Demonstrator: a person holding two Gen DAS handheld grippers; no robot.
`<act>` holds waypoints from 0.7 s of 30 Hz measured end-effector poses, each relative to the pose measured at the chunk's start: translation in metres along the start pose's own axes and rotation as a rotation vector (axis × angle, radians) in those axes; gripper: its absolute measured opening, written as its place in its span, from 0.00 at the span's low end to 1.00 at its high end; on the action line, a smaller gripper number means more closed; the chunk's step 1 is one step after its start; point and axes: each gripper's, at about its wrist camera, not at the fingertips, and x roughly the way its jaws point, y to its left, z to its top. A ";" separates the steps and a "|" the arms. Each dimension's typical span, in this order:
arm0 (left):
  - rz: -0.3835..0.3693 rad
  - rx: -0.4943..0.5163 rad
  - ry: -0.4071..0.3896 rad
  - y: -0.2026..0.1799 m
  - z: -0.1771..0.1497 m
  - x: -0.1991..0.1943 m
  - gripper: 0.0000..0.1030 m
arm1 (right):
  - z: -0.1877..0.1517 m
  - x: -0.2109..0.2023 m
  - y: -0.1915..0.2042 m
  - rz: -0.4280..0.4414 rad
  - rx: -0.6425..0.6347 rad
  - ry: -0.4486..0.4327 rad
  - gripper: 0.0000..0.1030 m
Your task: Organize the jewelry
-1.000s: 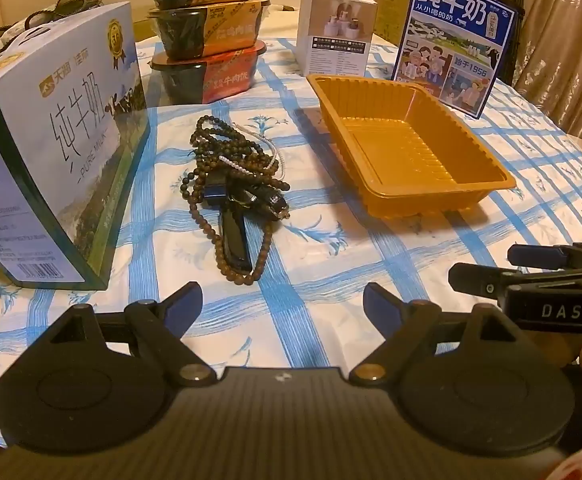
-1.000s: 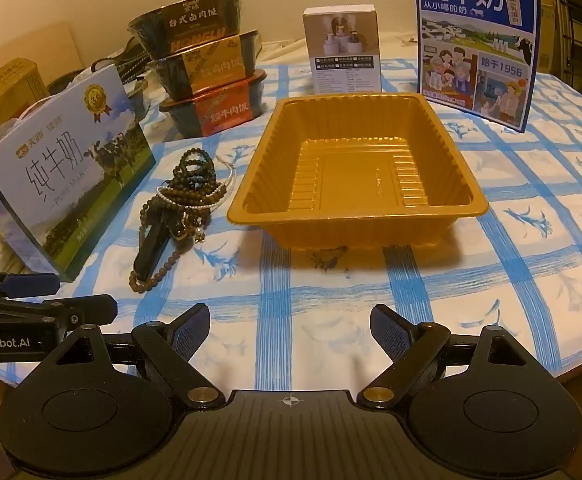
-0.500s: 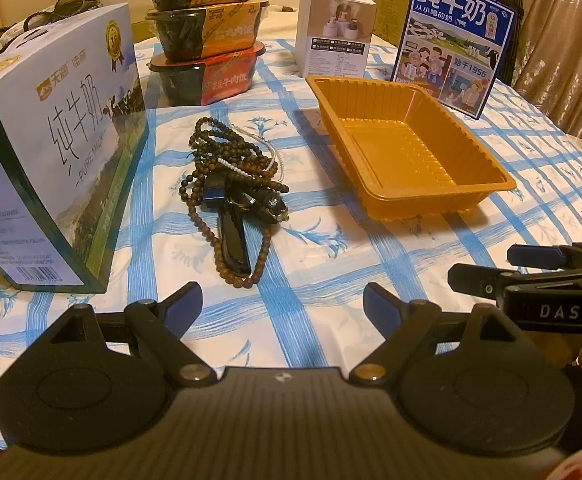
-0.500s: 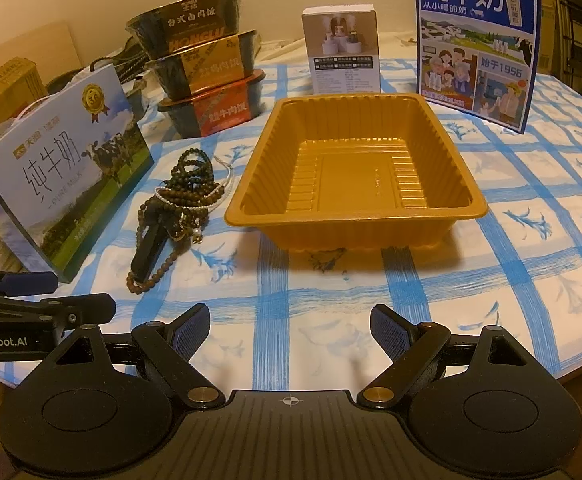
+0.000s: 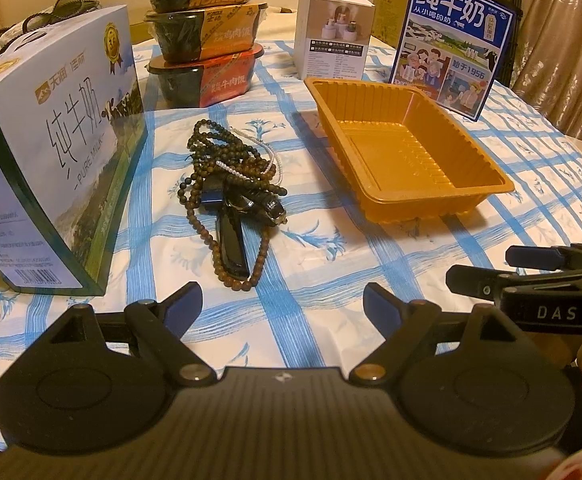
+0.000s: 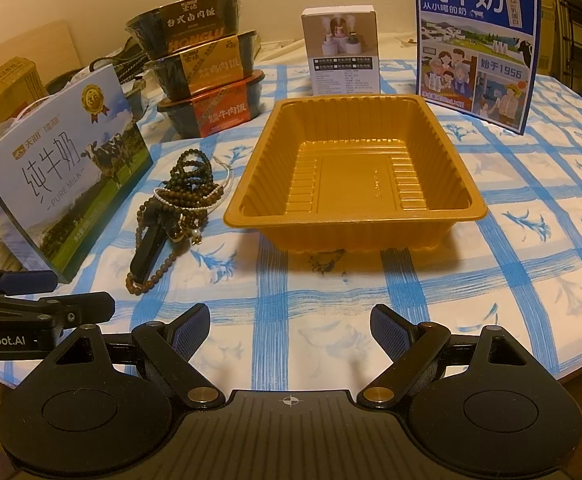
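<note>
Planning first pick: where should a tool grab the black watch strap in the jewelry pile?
Grip the black strap's free near end, from above with fingers across its width. That end lies flat, poking out of the bead pile; only a brown bead strand runs alongside. The left tool is nearer.

A white-and-green milk carton read "PURE MILK"; the top black meal bowl read "HONGLU". A blue milk box bore "1956", and the left gripper showed "enRobot.AI".
</note>
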 end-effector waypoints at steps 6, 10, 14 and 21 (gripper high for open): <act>-0.001 0.000 -0.001 0.000 0.004 0.000 0.84 | 0.000 0.000 -0.001 -0.001 0.000 0.001 0.84; -0.001 0.001 -0.001 0.000 0.004 0.000 0.84 | 0.000 0.000 -0.001 -0.001 0.000 0.000 0.84; -0.001 0.001 -0.003 -0.002 0.006 -0.002 0.84 | 0.000 0.000 -0.001 -0.001 0.000 0.000 0.84; -0.002 0.001 -0.002 -0.001 0.005 -0.002 0.84 | 0.000 0.000 -0.001 -0.001 0.000 0.000 0.84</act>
